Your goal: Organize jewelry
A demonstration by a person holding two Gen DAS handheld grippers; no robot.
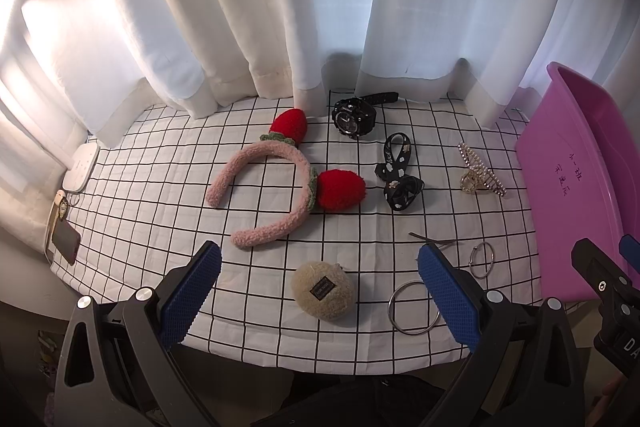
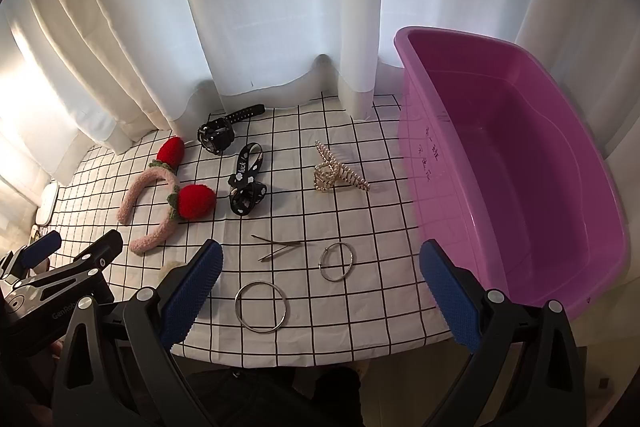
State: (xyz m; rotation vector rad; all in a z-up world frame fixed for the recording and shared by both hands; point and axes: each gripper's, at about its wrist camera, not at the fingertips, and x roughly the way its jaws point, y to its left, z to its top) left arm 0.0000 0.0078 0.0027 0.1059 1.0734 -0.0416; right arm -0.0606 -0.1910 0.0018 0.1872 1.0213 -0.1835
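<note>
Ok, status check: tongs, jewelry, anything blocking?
Left tongs open, empty, over the fuzzy pouch. Right tongs open, empty, over the near bangle. Pink tub empty; all pieces out on the checked cloth. Nothing in the way.

On my counter the headband lies far left, the watch behind it by the curtain. The hair claw sits right of the ribbon, the tub at the right edge. Nearest me lie two rings, hairpins behind them.
</note>
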